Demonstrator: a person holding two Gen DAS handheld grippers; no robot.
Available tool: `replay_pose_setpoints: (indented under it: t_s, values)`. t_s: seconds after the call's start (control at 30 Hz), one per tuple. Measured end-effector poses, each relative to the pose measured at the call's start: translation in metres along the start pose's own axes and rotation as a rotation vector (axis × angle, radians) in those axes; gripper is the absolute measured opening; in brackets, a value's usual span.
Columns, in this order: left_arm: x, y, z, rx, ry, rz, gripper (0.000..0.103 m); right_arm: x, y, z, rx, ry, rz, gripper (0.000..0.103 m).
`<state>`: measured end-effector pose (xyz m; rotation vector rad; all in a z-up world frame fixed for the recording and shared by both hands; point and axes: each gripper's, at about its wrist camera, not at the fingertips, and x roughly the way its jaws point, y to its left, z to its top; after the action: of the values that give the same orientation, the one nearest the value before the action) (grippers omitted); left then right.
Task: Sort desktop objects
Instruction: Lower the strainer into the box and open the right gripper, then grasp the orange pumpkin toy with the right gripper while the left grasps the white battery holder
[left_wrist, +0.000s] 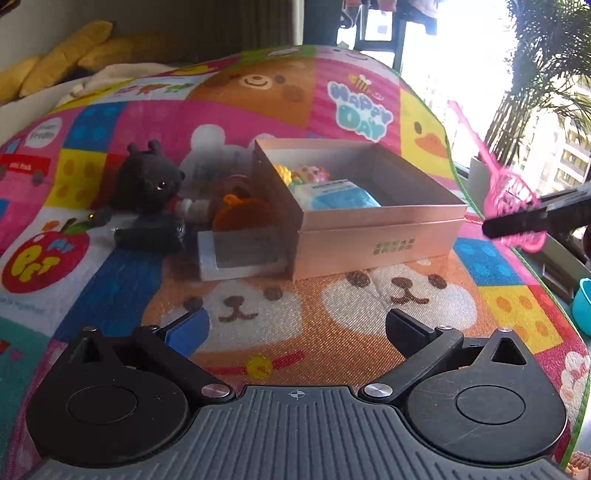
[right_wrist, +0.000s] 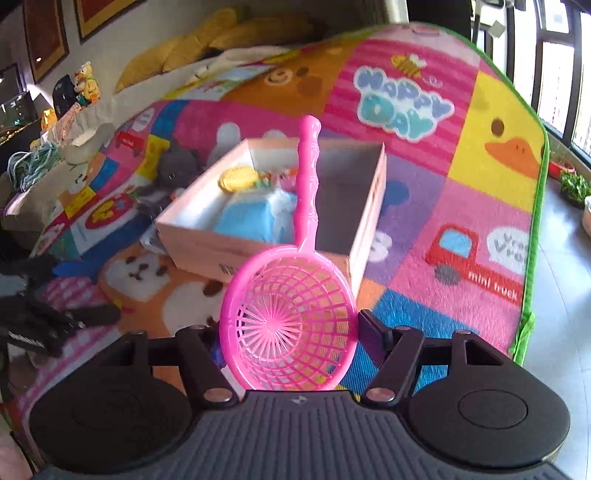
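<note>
A pale pink open box (left_wrist: 380, 229) sits on the colourful play mat (left_wrist: 332, 325); it holds a blue-and-white pack (left_wrist: 332, 197) and small toys. It also shows in the right wrist view (right_wrist: 192, 240). My right gripper (right_wrist: 290, 328) is shut on the basket end of a pink plastic scoop net (right_wrist: 291, 317), held above the mat just in front of the box, handle pointing over it. The net shows at the right in the left wrist view (left_wrist: 513, 195). My left gripper (left_wrist: 295, 332) is open and empty, low over the mat before the box.
Left of the box lie a black plush toy (left_wrist: 147, 181), an orange toy (left_wrist: 240, 218), a grey-white flat box (left_wrist: 243, 254) and other small items. Yellow cushions (left_wrist: 66, 55) are behind. The mat's green edge (right_wrist: 532, 258) borders tiled floor with plants.
</note>
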<state>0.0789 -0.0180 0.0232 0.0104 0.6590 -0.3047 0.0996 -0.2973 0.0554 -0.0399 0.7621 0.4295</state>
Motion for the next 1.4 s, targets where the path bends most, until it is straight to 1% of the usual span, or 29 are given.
replay_pose_setpoints:
  t_s: [0.07,0.13,0.2,0.23,0.3,0.33,0.4,0.57,0.63,0.67,0.7,0.77,0.8,0.87,0.9,0.97,1.03,1.1,1.17,1.2,1.23,1.27,1.3,1.33,1.4]
  values:
    - [0.0,-0.001,0.0,-0.013,0.014,0.013,0.103,-0.011,0.012,0.025,-0.015,-0.054,-0.012,0.067]
    - [0.0,-0.001,0.0,-0.021,0.021,0.008,0.103,-0.012,0.022,0.049,-0.026,-0.091,-0.039,0.067]
    - [-0.002,0.0,0.0,-0.019,0.015,0.005,0.103,-0.003,0.027,0.073,-0.023,-0.106,-0.071,0.068]
    - [-0.004,0.001,-0.001,-0.017,0.011,0.007,0.103,0.007,0.028,0.086,-0.017,-0.096,-0.085,0.068]
    - [-0.008,0.007,-0.002,-0.02,0.004,0.02,0.103,0.029,0.027,0.105,-0.002,-0.039,-0.101,0.086]
    - [-0.01,0.011,-0.003,-0.025,-0.001,0.029,0.103,0.039,0.026,0.112,0.018,-0.013,-0.113,0.086]
    - [-0.014,0.021,-0.005,-0.038,-0.011,0.051,0.103,0.049,0.026,0.119,0.057,0.004,-0.136,0.086]
    - [-0.015,0.054,-0.01,-0.104,-0.014,0.122,0.103,0.05,0.04,0.125,0.038,-0.049,-0.149,0.085]
    - [-0.014,0.064,-0.012,-0.132,-0.016,0.141,0.103,0.056,0.05,0.13,0.02,-0.044,-0.148,0.076]
    - [-0.013,0.067,-0.013,-0.141,-0.017,0.149,0.103,0.062,0.058,0.132,-0.008,-0.033,-0.136,0.064]
    - [-0.013,0.07,-0.013,-0.148,-0.017,0.154,0.103,0.068,0.071,0.133,-0.053,-0.018,-0.12,0.055]
    - [-0.015,0.075,-0.013,-0.147,-0.022,0.156,0.103,0.085,0.102,0.128,-0.161,0.004,-0.1,0.049]
    - [-0.016,0.076,-0.013,-0.139,-0.03,0.161,0.103,0.096,0.121,0.122,-0.233,0.021,-0.094,0.044]
    - [-0.022,0.08,-0.011,-0.113,-0.052,0.193,0.103,0.119,0.159,0.112,-0.372,0.056,-0.085,0.039]
    - [-0.024,0.083,-0.011,-0.107,-0.06,0.21,0.103,0.129,0.173,0.108,-0.415,0.072,-0.075,0.039]
    - [-0.027,0.091,-0.01,-0.116,-0.067,0.232,0.103,0.147,0.193,0.105,-0.467,0.099,-0.064,0.037]
    - [-0.03,0.099,-0.011,-0.146,-0.065,0.232,0.103,0.166,0.204,0.105,-0.515,0.115,-0.096,0.037]
    - [-0.029,0.102,-0.012,-0.16,-0.059,0.232,0.103,0.183,0.207,0.104,-0.553,0.147,-0.128,0.037]
    - [-0.026,0.103,-0.013,-0.165,-0.05,0.227,0.103,0.197,0.209,0.1,-0.589,0.15,-0.183,0.037]
    - [-0.025,0.102,-0.014,-0.166,-0.045,0.221,0.103,0.201,0.21,0.098,-0.604,0.152,-0.199,0.03]
    - [-0.024,0.101,-0.013,-0.165,-0.041,0.213,0.103,0.203,0.21,0.096,-0.608,0.15,-0.213,0.026]
    - [-0.025,0.1,-0.014,-0.159,-0.037,0.206,0.103,0.203,0.21,0.095,-0.604,0.148,-0.222,0.016]
    - [-0.025,0.098,-0.014,-0.149,-0.033,0.196,0.103,0.199,0.208,0.095,-0.586,0.147,-0.212,0.008]
    - [-0.026,0.095,-0.015,-0.136,-0.029,0.184,0.103,0.193,0.205,0.096,-0.558,0.154,-0.179,0.006]
    - [-0.028,0.091,-0.016,-0.107,-0.022,0.164,0.103,0.178,0.199,0.094,-0.497,0.178,-0.105,0.005]
